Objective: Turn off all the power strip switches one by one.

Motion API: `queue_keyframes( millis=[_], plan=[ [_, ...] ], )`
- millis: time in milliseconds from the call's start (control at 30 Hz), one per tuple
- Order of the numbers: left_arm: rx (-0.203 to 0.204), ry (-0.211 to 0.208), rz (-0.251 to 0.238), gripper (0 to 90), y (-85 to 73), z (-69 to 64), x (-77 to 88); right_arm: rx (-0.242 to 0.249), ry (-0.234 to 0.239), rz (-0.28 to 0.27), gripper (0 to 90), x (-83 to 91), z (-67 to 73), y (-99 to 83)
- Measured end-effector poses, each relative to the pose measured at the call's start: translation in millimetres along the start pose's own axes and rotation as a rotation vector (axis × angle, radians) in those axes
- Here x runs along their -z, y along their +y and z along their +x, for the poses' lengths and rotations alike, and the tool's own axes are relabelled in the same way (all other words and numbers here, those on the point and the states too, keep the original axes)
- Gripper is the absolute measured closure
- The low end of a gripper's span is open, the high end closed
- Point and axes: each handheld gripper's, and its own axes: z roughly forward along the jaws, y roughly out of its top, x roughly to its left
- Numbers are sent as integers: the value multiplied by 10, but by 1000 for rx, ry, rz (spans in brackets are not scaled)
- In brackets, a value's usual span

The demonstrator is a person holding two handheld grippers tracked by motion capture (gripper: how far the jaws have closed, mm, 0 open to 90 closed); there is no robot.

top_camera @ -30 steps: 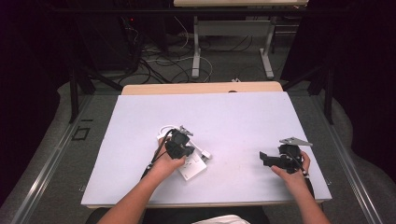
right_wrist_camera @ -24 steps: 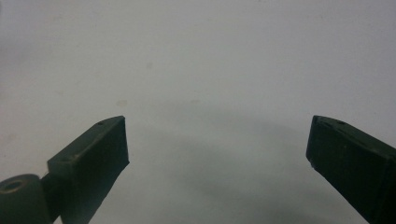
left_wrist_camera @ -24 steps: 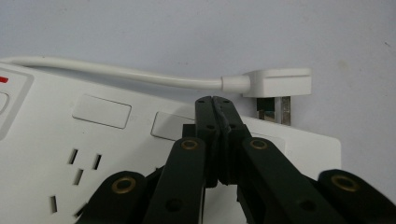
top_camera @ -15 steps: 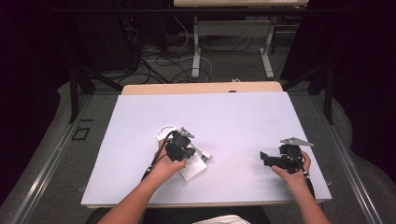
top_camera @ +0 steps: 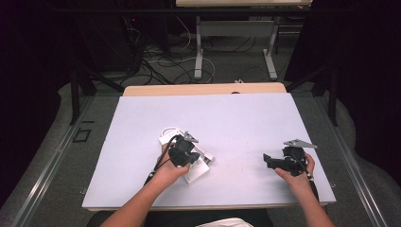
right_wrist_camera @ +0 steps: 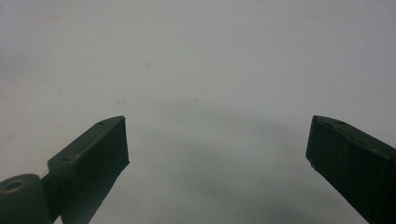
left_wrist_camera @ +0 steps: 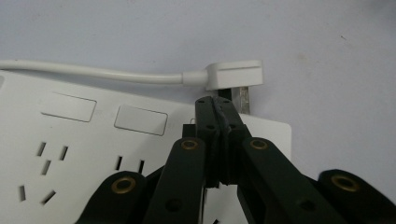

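Power strip [left_wrist_camera: 93,154]: flat on counter [top_camera: 236,118], plug [left_wrist_camera: 233,74] beside it.
Left claw [left_wrist_camera: 219,105]: pressed together, unmoved.
Right claw [right_wrist_camera: 217,140]: spread, idle.

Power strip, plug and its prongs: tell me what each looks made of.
Power strip: white moulded plastic by the look, smooth and matte, with crisp cut socket slots. Plug: the same kind of white plastic, slightly glossier at its edges; its cord looks like soft rubbery sheathing. Prongs: probably bare metal, grey and dully reflective.
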Motion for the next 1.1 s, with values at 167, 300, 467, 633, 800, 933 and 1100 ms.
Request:
queue_keyframes(
  millis=[167, 300, 467, 633, 800, 933, 1100],
  plan=[
    [-9, -8, 4, 899, -1, -38, -28, -2, -2, -2, 52, 2, 1, 1],
    [-13, -12, 6, 899, 1, -58, -37, 0, 1, 0, 52, 0, 1, 0],
    [-14, -18, 11, 898, 2, -75, -53, 1, 1, 0, 52, -2, -1, 1],
    [-15, -21, 11, 896, 0, -82, -62, 0, 2, 0, 52, -2, 3, 0],
    [-11, -23, 13, 896, -2, -83, -61, -1, 1, 1, 52, 0, 1, 0],
    [-10, -24, 12, 896, -3, -82, -62, 0, 2, 1, 52, -2, 1, 0],
    [-12, -23, 11, 896, -4, -83, -64, -3, 1, 1, 52, -1, 7, 0]
  ],
)
